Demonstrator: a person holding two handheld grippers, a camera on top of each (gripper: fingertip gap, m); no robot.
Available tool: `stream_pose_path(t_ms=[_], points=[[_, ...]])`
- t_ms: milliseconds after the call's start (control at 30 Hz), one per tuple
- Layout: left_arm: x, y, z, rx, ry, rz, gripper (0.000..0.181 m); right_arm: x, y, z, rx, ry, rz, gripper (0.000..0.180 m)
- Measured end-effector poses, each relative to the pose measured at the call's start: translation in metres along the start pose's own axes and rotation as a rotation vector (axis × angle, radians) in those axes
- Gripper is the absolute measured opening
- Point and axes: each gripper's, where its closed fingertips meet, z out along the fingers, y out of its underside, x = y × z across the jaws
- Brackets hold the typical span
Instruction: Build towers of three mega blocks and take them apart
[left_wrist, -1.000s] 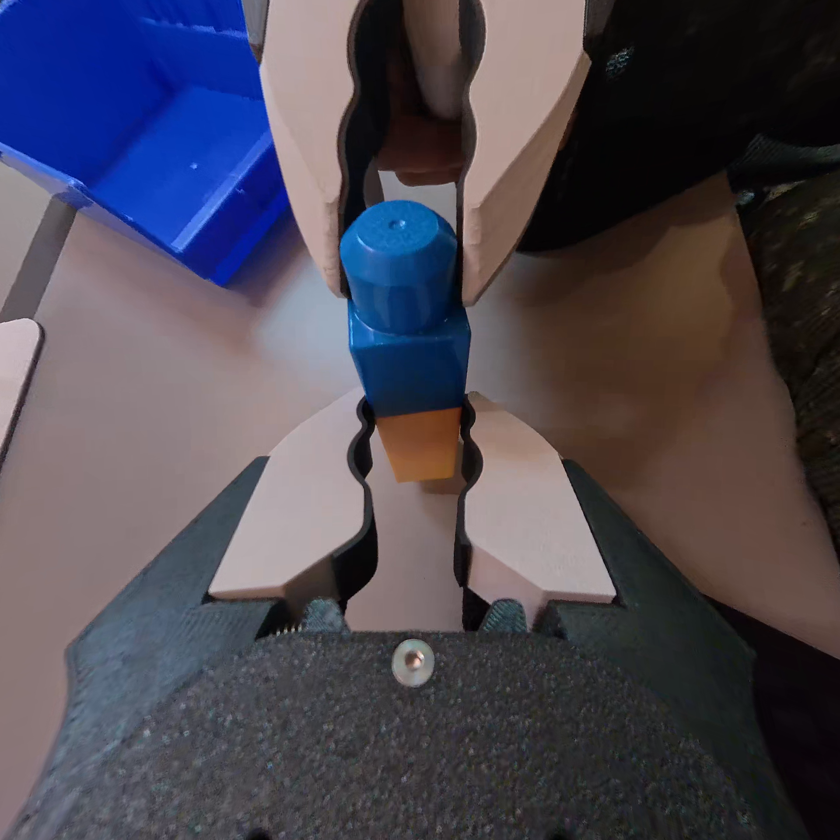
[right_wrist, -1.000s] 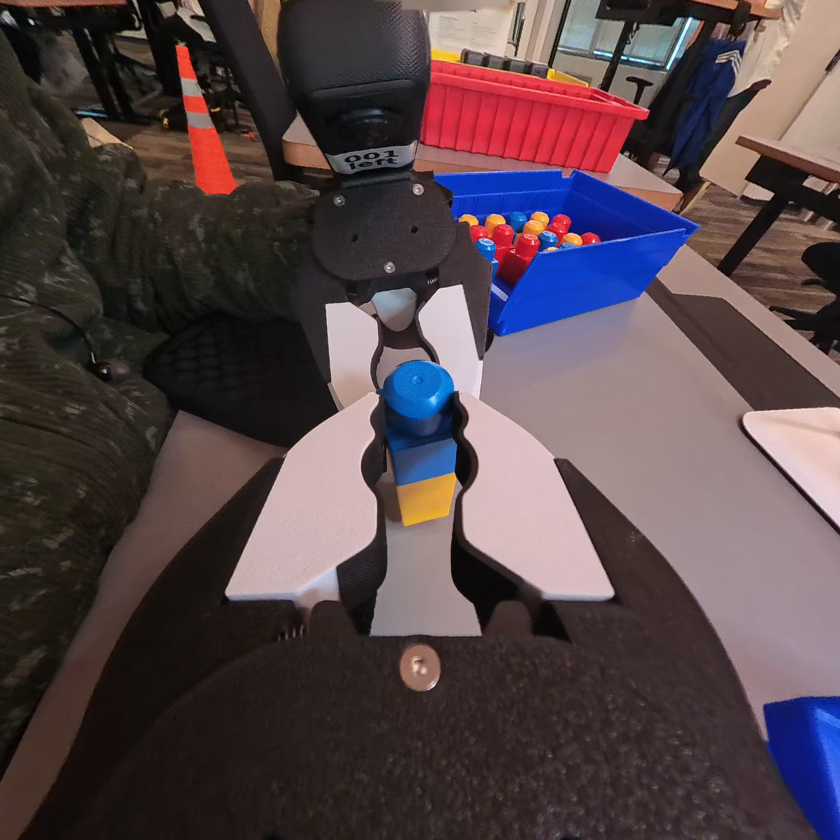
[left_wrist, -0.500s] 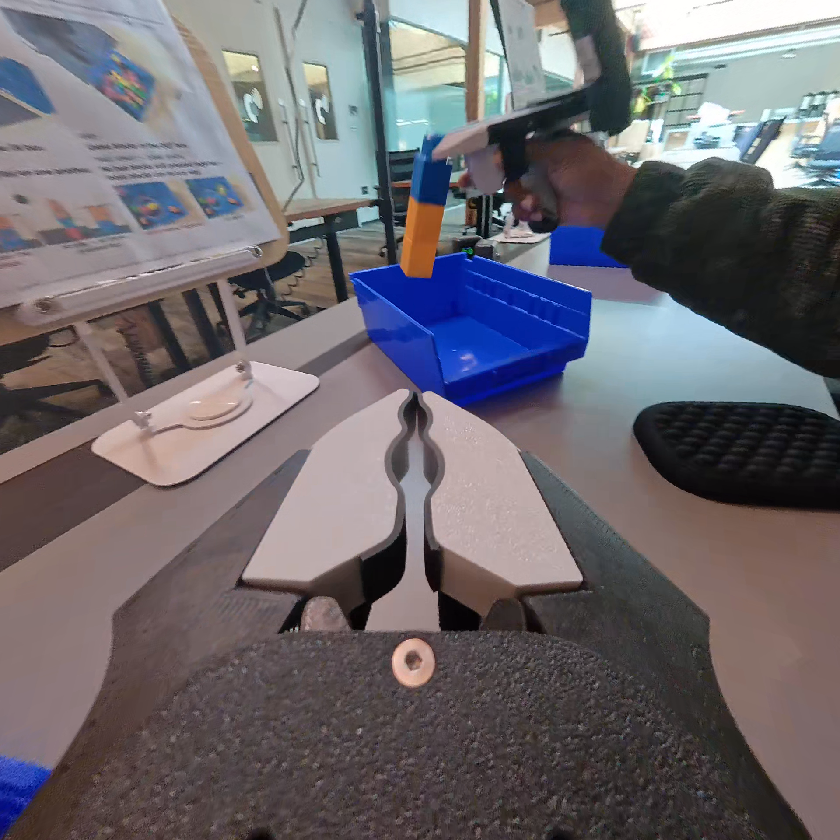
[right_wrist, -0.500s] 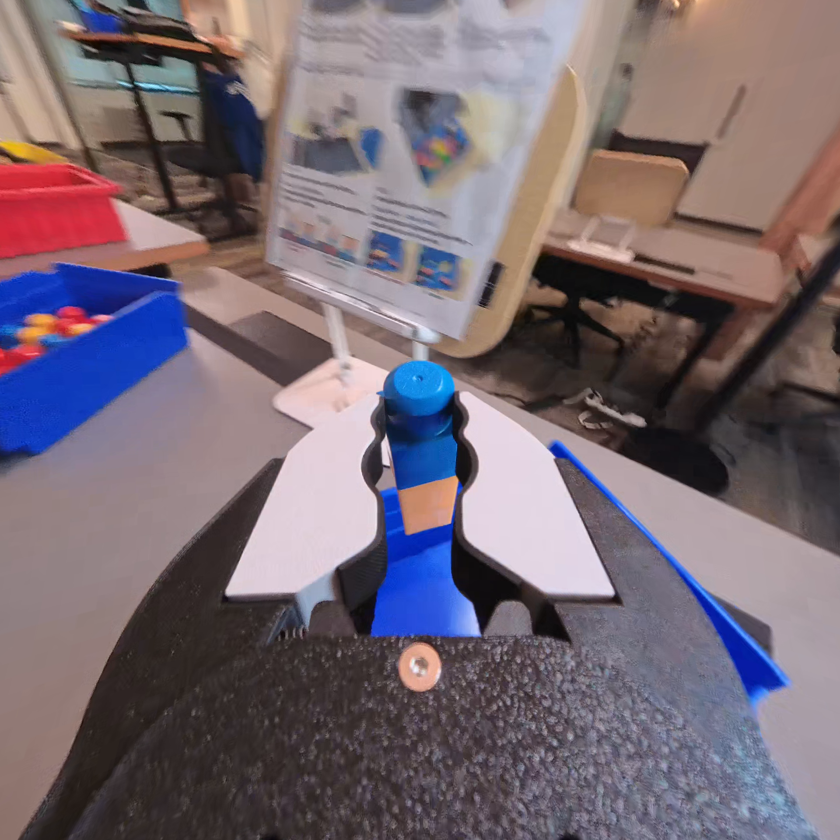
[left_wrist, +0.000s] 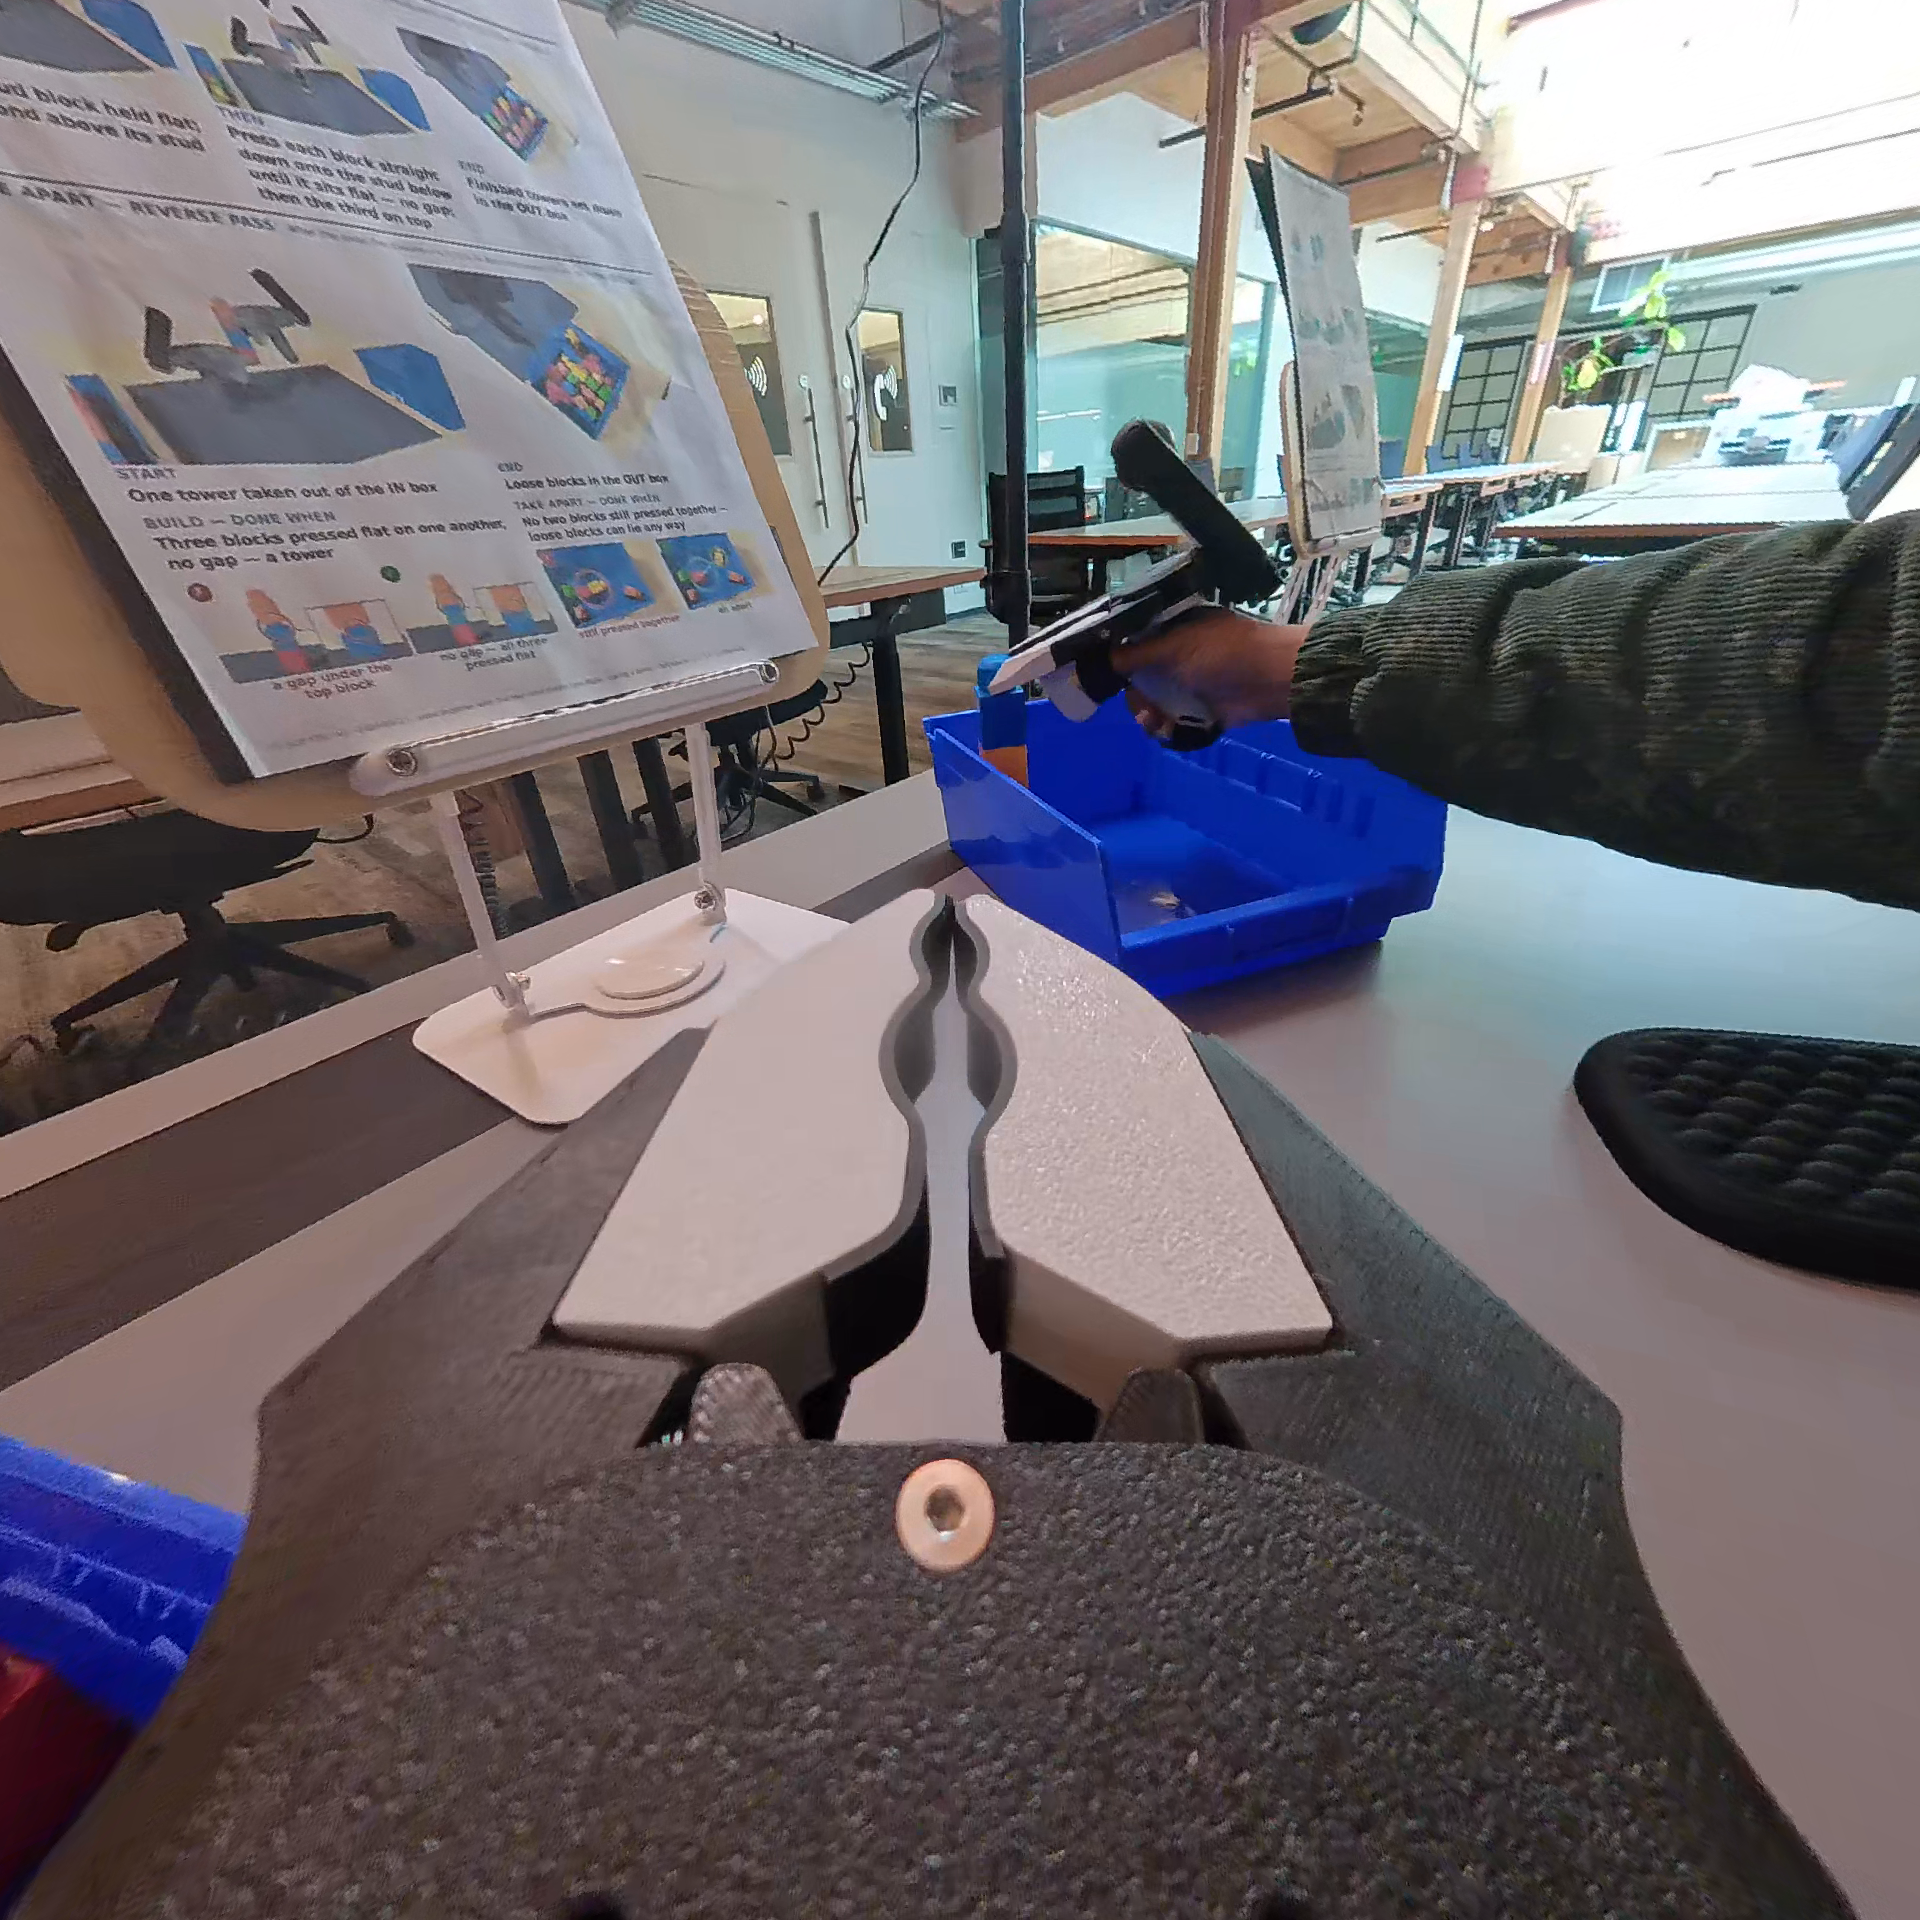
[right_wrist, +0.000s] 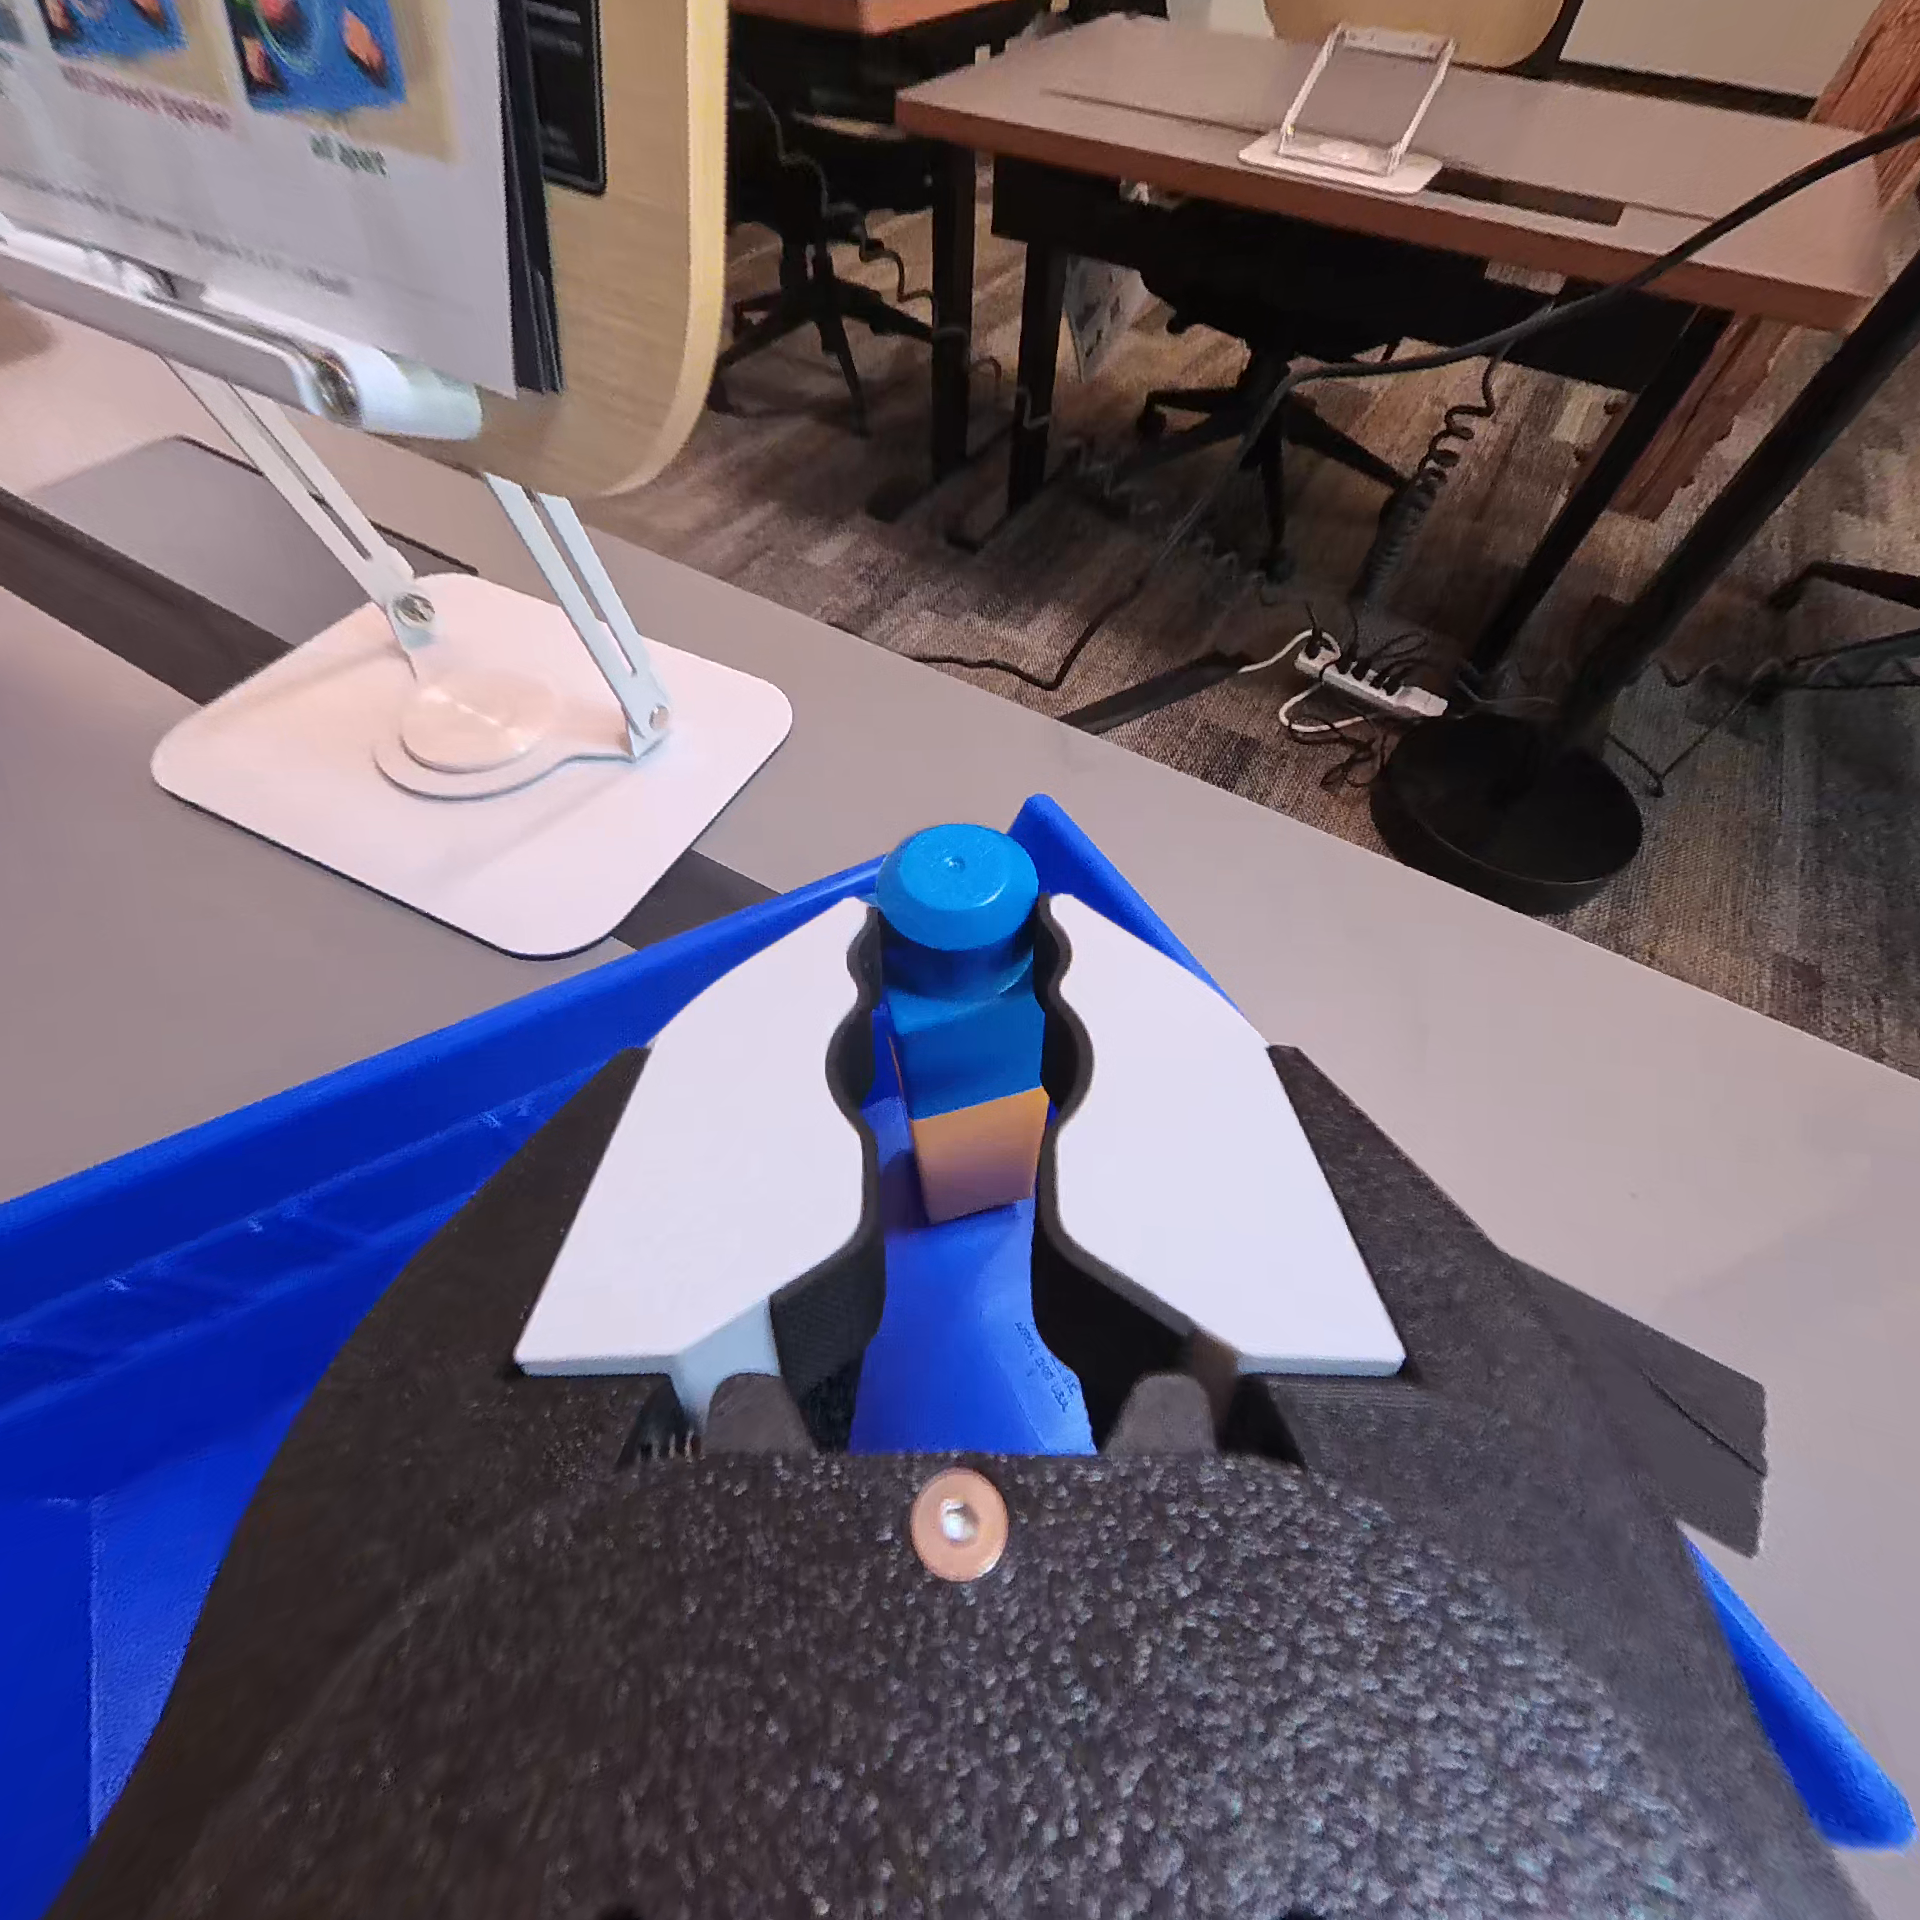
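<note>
My left gripper (left_wrist: 948, 914) is shut with nothing between its white fingers, low over the grey table (left_wrist: 1507, 1403). My right gripper (right_wrist: 956, 914) is shut on a tower with a blue block (right_wrist: 961, 1029) on top and an orange block (right_wrist: 977, 1164) below it. The pads press on the blue block. The tower hangs inside the far corner of a blue bin (right_wrist: 416, 1091). The left wrist view shows the same thing: the right gripper (left_wrist: 1023, 670) holds the tower (left_wrist: 1003, 717) just inside the bin's (left_wrist: 1039, 842) far left corner.
A white stand (left_wrist: 582, 987) with an instruction sheet (left_wrist: 364, 364) is left of the bin. A black padded mat (left_wrist: 1766, 1143) lies at the right. A person's sleeve (left_wrist: 1610, 707) reaches over the bin. Another blue bin's edge (left_wrist: 94, 1558) shows at lower left. Some 45 centimetres of space lies between my two pairs of fingers.
My left gripper let go of the tower's orange end, drew back and shut on air. My right gripper carried the tower over to the blue bin and lowered it into the corner.
</note>
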Motion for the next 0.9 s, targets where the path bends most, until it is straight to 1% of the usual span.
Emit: stream_pose_path(t_ms=[167, 433, 500, 567, 633, 700, 767, 833, 900], points=[[0.003, 0.001, 0.001, -0.005, 0.005, 0.017, 0.0, 0.006, -0.001, 0.01, 0.0, 0.025, -0.003, 0.028], [0.006, 0.003, 0.002, -0.017, 0.013, 0.028, 0.0, 0.016, 0.007, 0.016, 0.001, 0.053, 0.093, 0.03], [0.004, 0.003, 0.002, -0.017, 0.006, 0.026, 0.0, 0.014, 0.007, 0.015, -0.007, 0.039, 0.086, 0.042], [0.002, 0.004, 0.001, -0.019, -0.009, 0.018, 0.0, 0.008, 0.0, 0.012, 0.007, 0.011, 0.084, 0.06], [-0.003, 0.005, 0.001, -0.029, -0.03, 0.017, 0.0, 0.0, -0.019, 0.004, 0.059, -0.009, 0.08, 0.065], [-0.013, 0.003, -0.003, -0.037, -0.075, 0.024, 0.0, -0.012, -0.045, -0.011, 0.129, -0.005, 0.035, 0.064], [-0.027, -0.003, -0.011, -0.038, -0.122, 0.02, 0.0, -0.037, -0.07, -0.029, 0.195, -0.02, -0.033, 0.064], [-0.044, -0.01, -0.024, -0.054, -0.172, 0.027, 0.0, -0.08, -0.092, -0.052, 0.284, -0.095, -0.069, 0.061], [-0.068, -0.015, -0.043, -0.1, -0.251, 0.049, 0.0, -0.132, -0.102, -0.078, 0.363, -0.205, -0.074, 0.058]])
